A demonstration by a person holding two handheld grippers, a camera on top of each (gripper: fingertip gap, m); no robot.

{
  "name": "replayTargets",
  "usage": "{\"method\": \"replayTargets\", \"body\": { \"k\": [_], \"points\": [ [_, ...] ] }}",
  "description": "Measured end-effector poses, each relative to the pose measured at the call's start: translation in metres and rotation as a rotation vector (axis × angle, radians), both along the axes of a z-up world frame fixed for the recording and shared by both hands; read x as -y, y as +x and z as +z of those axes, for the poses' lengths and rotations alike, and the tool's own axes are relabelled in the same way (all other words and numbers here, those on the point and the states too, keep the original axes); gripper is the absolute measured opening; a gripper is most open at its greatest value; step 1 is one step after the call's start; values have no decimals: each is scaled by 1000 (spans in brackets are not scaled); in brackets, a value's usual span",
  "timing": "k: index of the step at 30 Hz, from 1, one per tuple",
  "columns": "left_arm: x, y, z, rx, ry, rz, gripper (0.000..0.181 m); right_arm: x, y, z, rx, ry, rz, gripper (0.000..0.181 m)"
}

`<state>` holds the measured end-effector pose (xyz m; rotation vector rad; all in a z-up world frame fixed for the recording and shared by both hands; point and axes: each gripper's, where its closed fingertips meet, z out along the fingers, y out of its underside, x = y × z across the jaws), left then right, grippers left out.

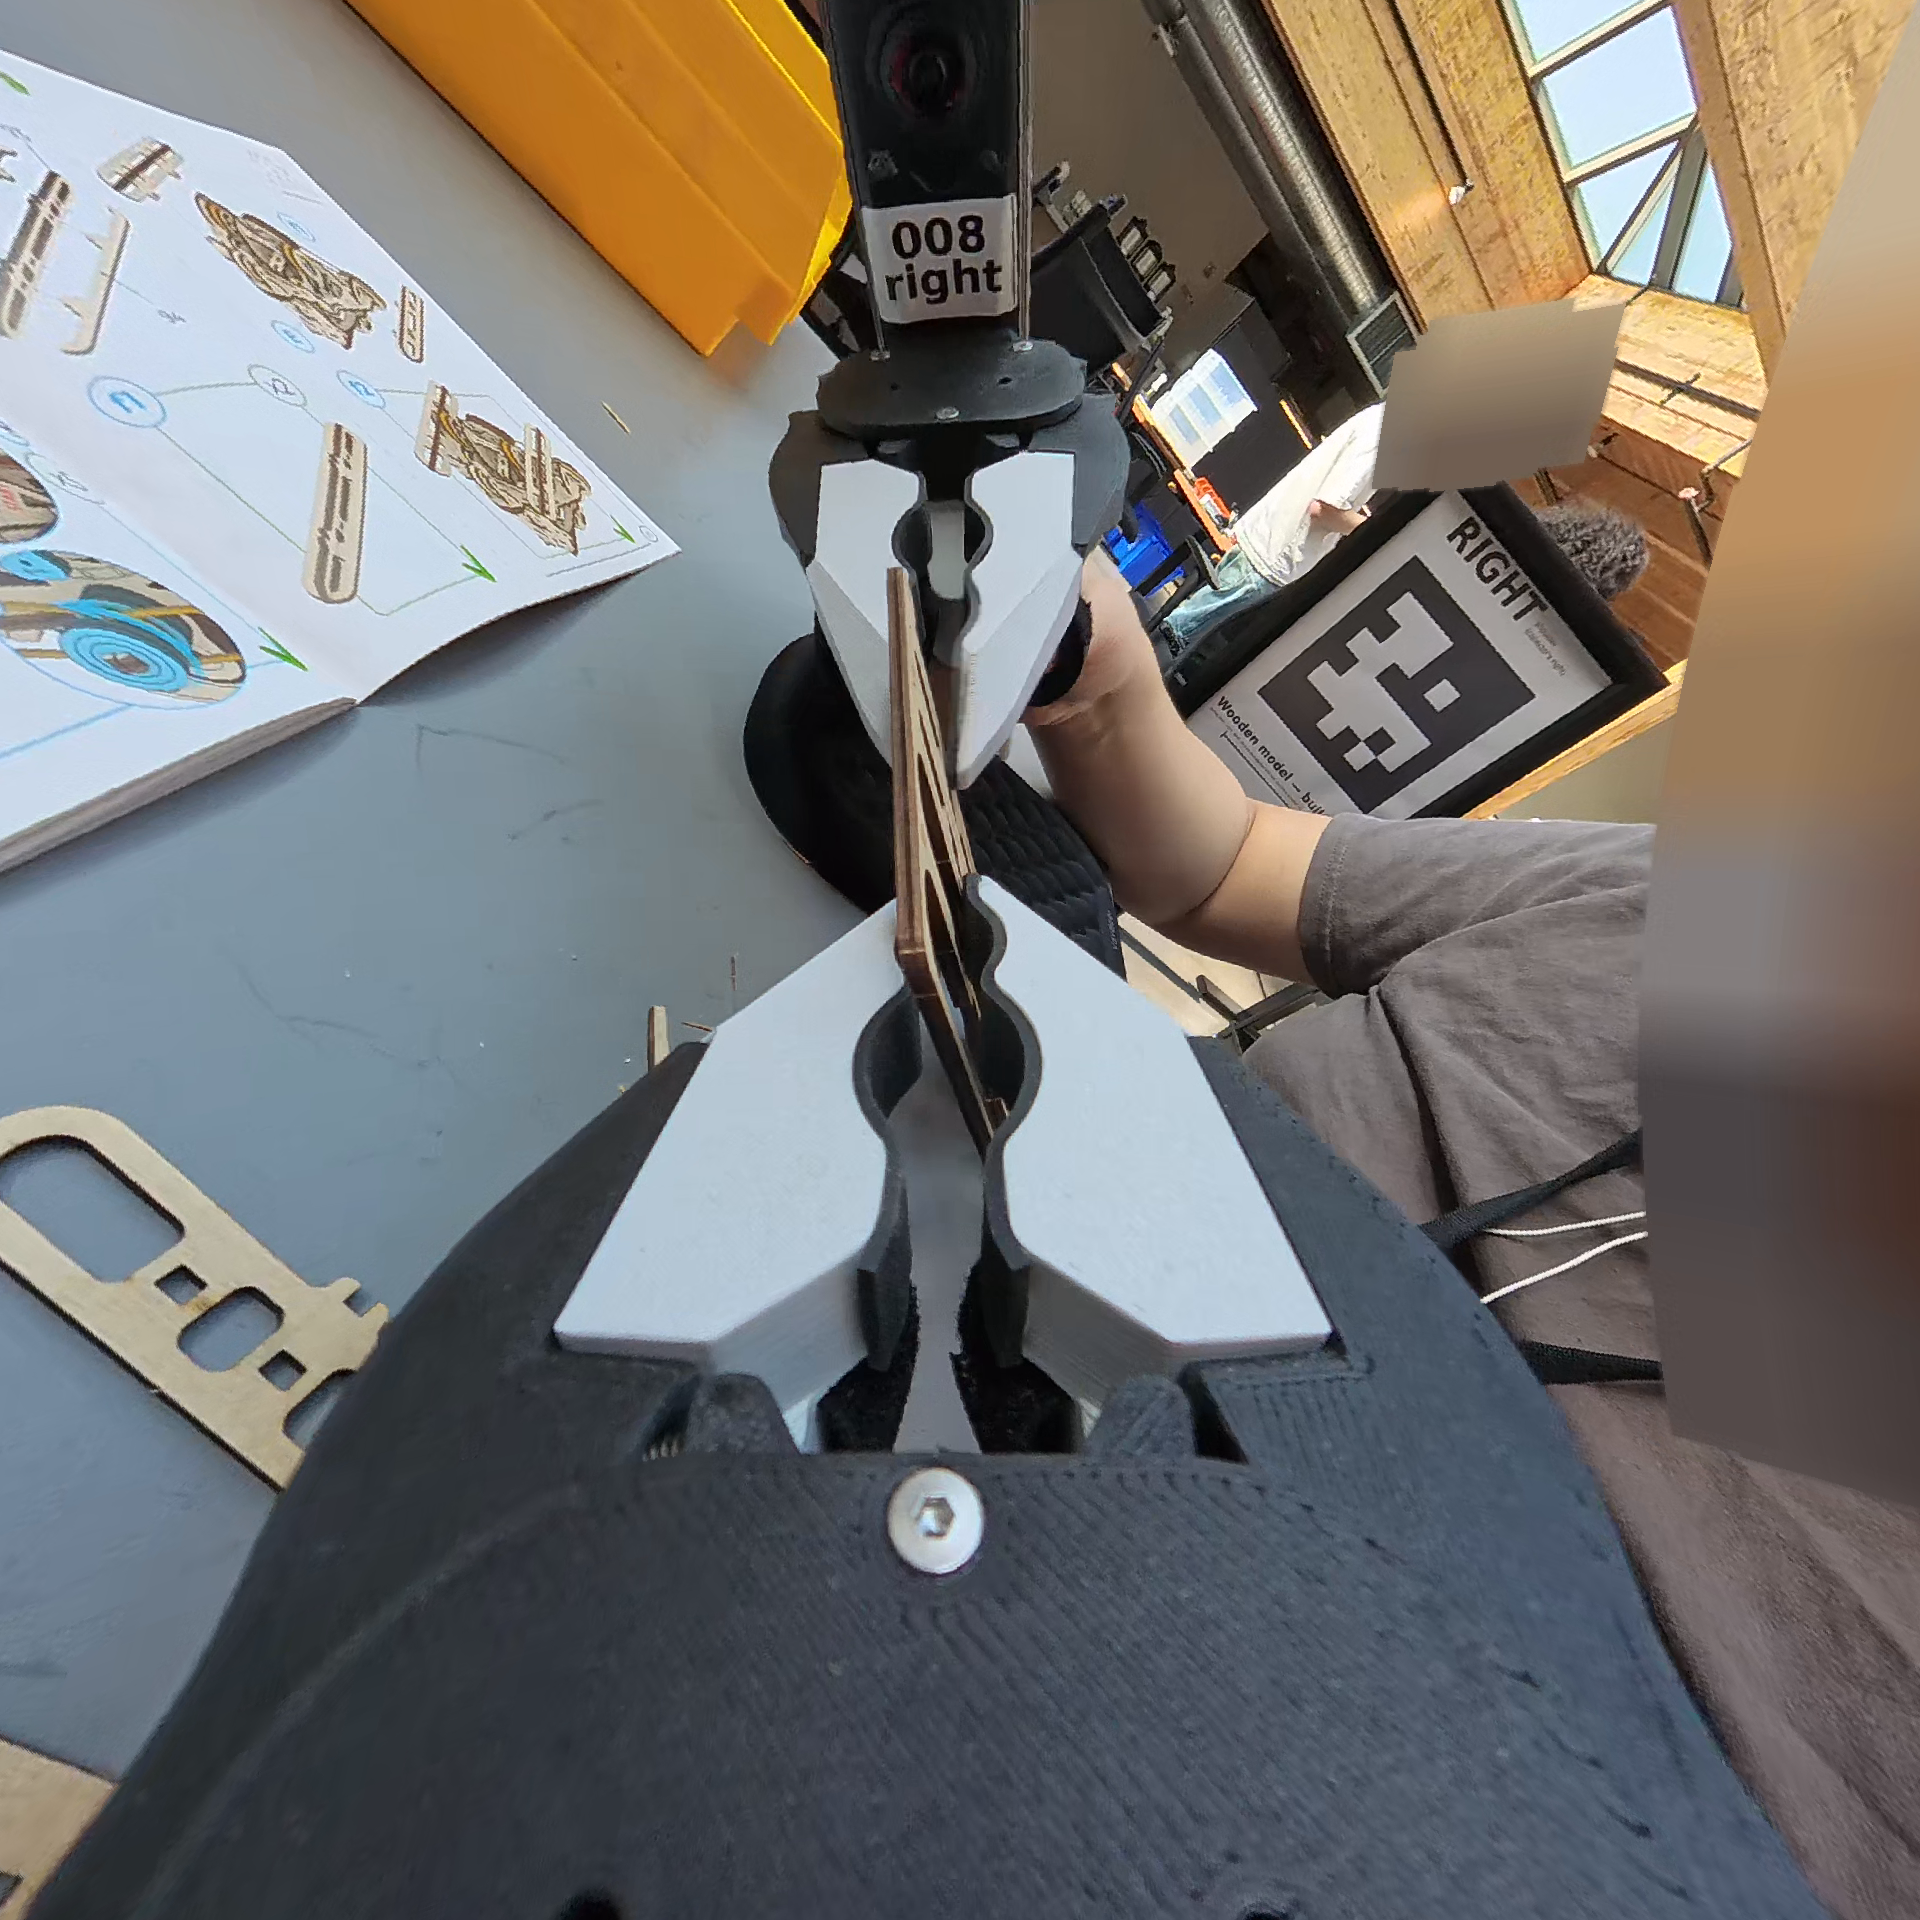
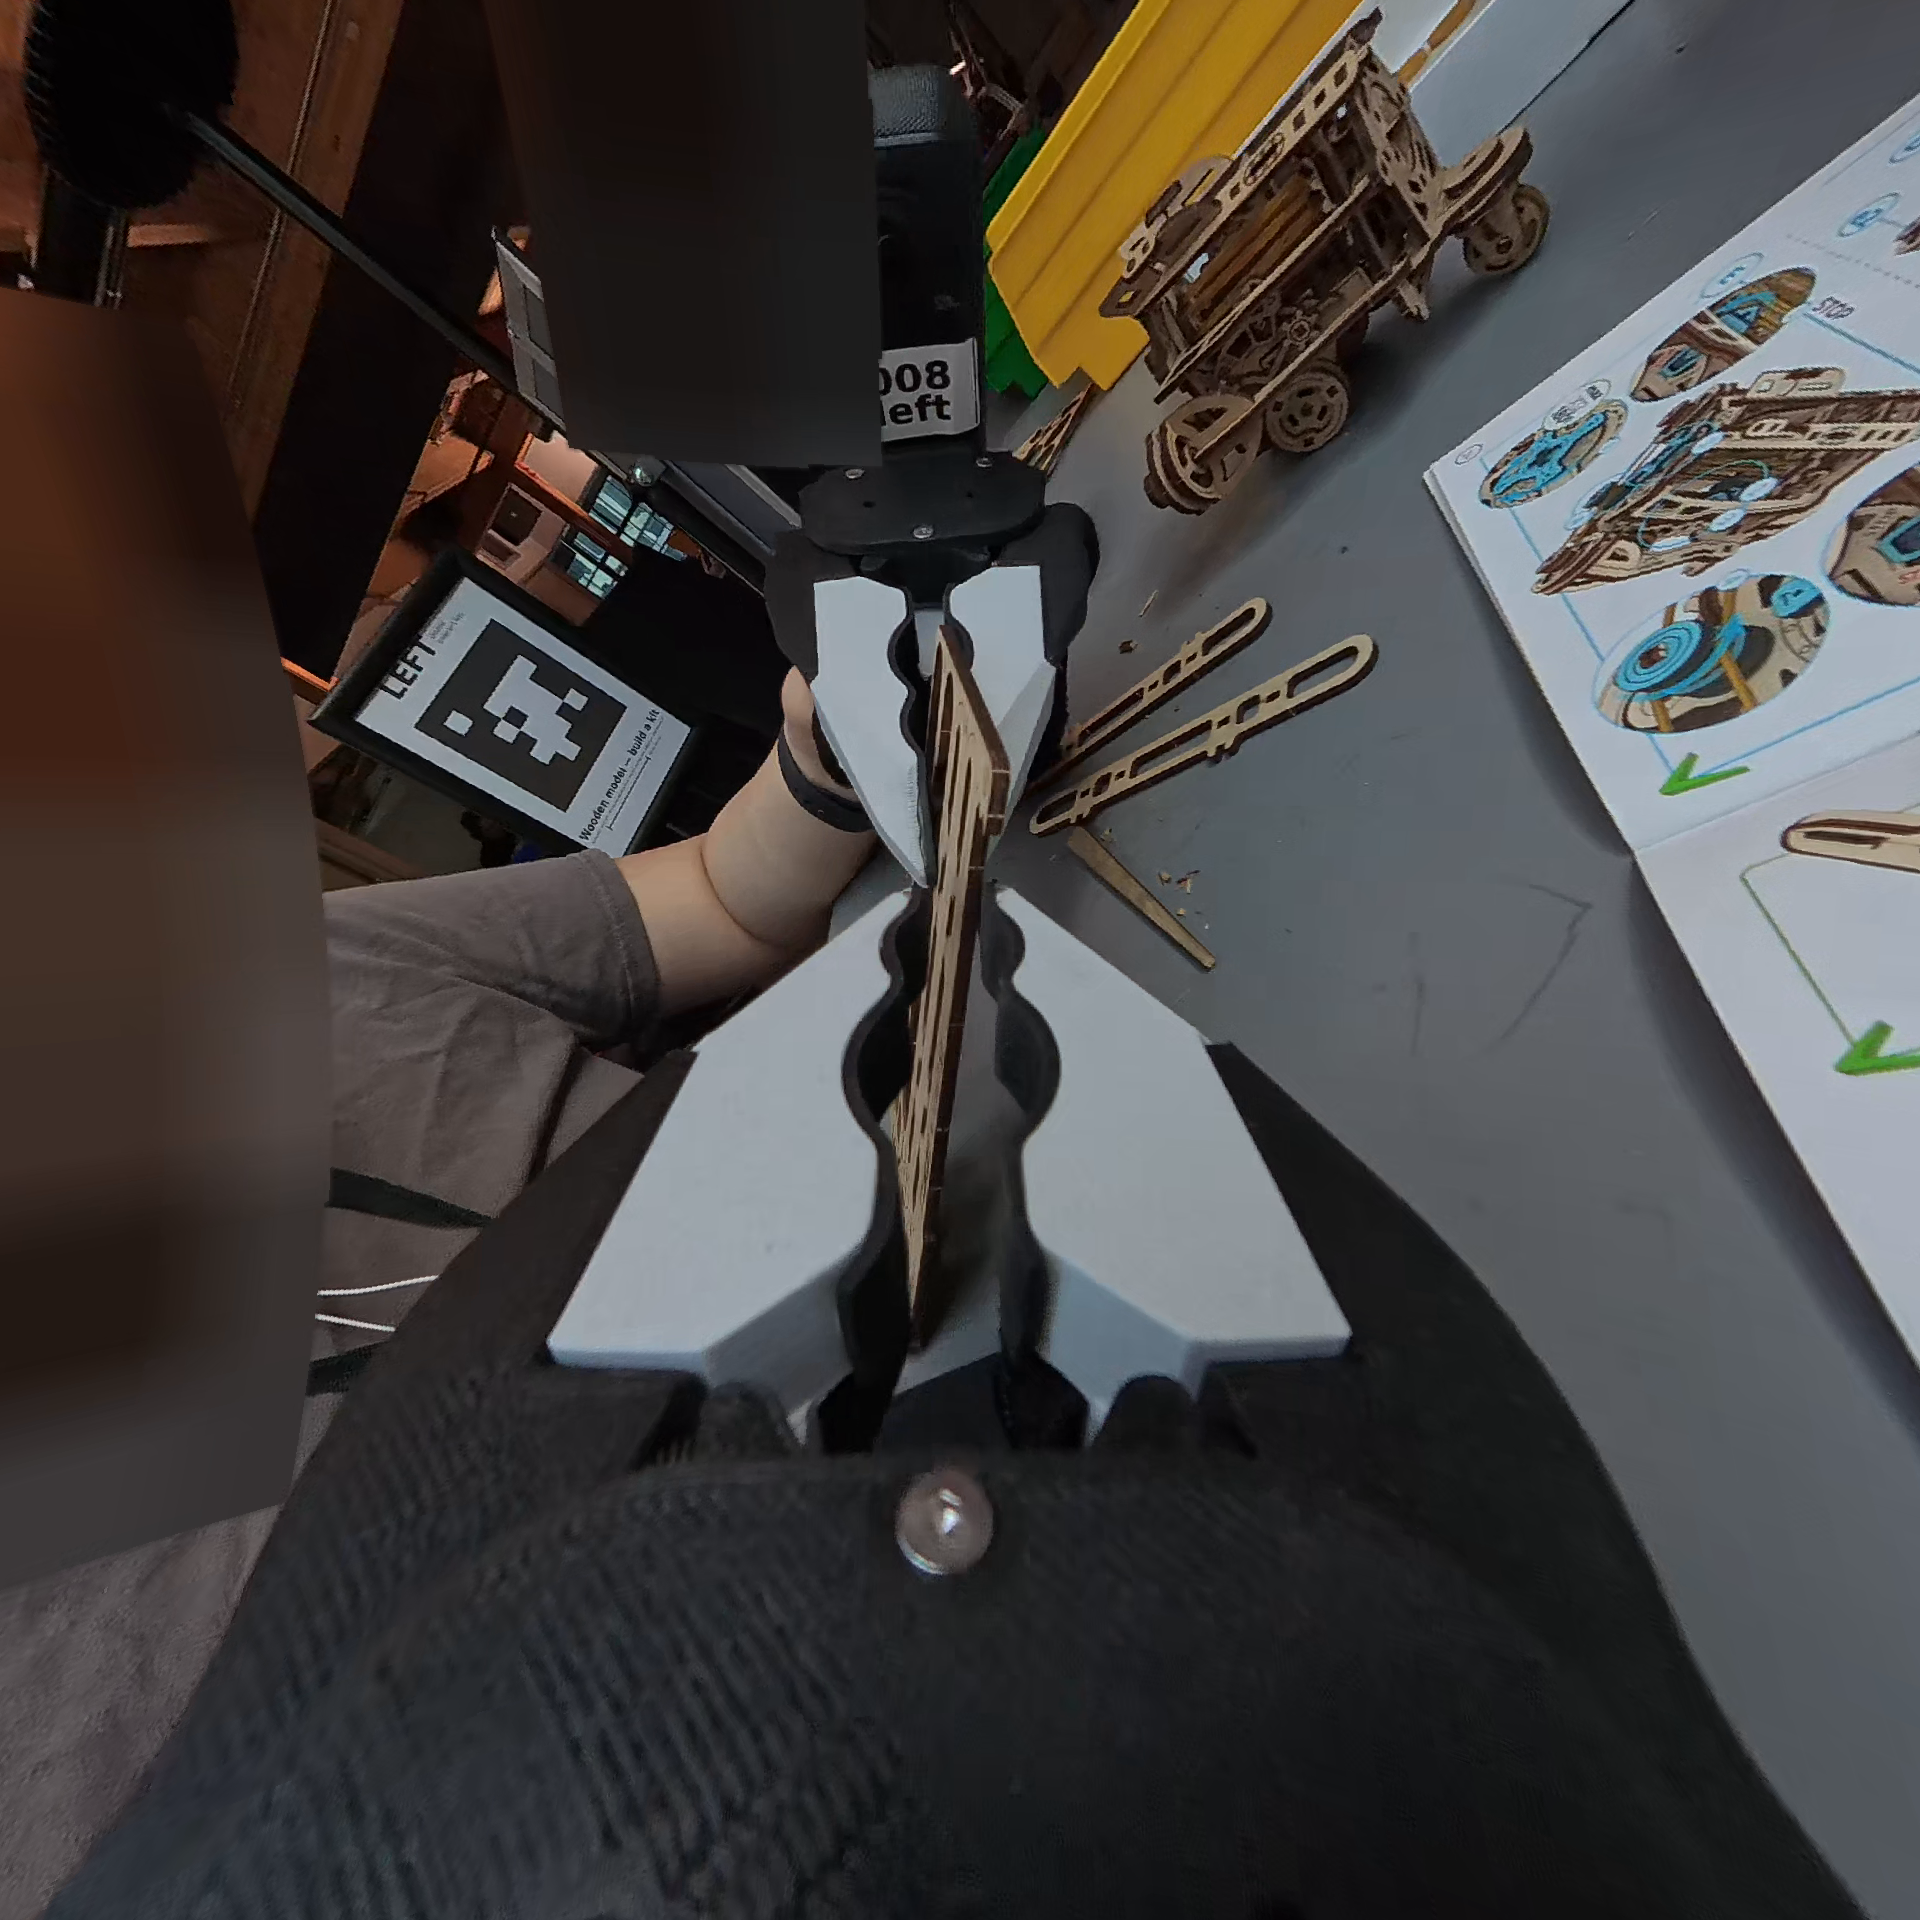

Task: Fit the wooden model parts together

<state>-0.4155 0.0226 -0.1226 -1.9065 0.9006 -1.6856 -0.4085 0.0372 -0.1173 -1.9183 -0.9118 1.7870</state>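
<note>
A thin slotted wooden plate [image 1: 920, 790] is held edge-on in the air between my two grippers, which face each other tip to tip. My left gripper [image 1: 935, 899] is shut on the plate's near end. My right gripper [image 1: 930, 758] grips the far end. In the right wrist view the plate [image 2: 951, 987] runs deep between the right gripper's [image 2: 951, 894] pads, and the left gripper [image 2: 961, 831] clamps its other end. A part-built wooden cart model [image 2: 1320, 281] stands on the grey table [image 2: 1403, 1039]. Two slotted wooden strips [image 2: 1205, 727] and a pointed stick [image 2: 1143, 904] lie near it.
An open instruction booklet [image 1: 260, 416] lies on the table, also in the right wrist view [image 2: 1714, 520]. A yellow bin [image 1: 644, 135] stands behind it. A wooden offcut sheet [image 1: 177, 1278] lies at the lower left. A person's arm [image 1: 1132, 769] and framed signs [image 1: 1423, 665] are at the table edge. Only a small space, under 4 cm, lies between the two pairs of fingers. From either gripper's tips it is about 25 cm to the part-built wooden cart model [image 2: 1320, 281].
</note>
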Motion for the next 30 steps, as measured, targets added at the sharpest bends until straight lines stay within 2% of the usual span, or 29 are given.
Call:
{"method": "replayTargets", "body": {
  "k": [1, 3, 7, 9, 21, 24, 30],
  "points": [
    [1, 0, 1, 7, -8, -5, 0, 1, 1, -1, 10, 7, 9, 1],
    [1, 1, 2, 22, -10, -6, 1, 2, 1, 0, 4, 7, 12, 1],
    [4, 4, 3, 42, -62, -27, 15, 5, -2, 1, -18, -18, 27, 0],
    [7, 6, -3, 20, -54, -43, 1, 5, -4, 1, -19, -19, 29, 0],
    [9, 5, -3, -5, -32, -51, 1, 9, -6, -1, -13, -30, 44, 0],
    [-4, -2, 3, 6, -12, 19, 12, 10, -5, -3, -1, -26, 53, 0],
    [-14, -13, 11, 30, 7, 60, 1, 12, -7, -7, 27, -13, 61, 1]
  ]
}}
